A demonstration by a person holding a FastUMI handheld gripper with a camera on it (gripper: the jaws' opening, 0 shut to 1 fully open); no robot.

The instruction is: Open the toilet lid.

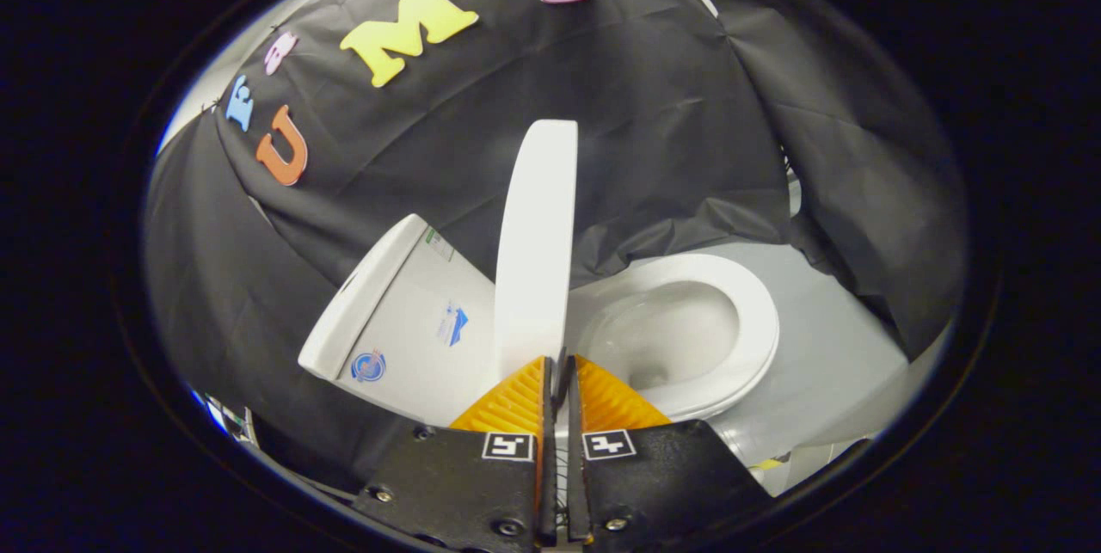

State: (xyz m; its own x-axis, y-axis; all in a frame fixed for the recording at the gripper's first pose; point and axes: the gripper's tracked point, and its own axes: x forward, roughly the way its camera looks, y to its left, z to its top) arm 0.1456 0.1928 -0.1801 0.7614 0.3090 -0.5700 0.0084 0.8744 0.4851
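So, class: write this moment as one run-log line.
lid: raised on edge, between tank and bowl | seat: down | gripper: jaws nearly shut at lid's lower edge, grip unclear

Wrinkled black cloth wall [671, 132] draped all round, over a pale grey floor [826, 338]; white wall [211, 76] beyond the cloth's upper edge.

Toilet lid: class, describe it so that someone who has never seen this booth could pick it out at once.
Find the white toilet against the black cloth wall. Between its tank and the open seat ring, just ahead of the nearly closed orange tongs, a tall flat white panel stands on edge: the toilet lid. Unlike the boxy tank and the round seat, it is thin, upright and tallest.
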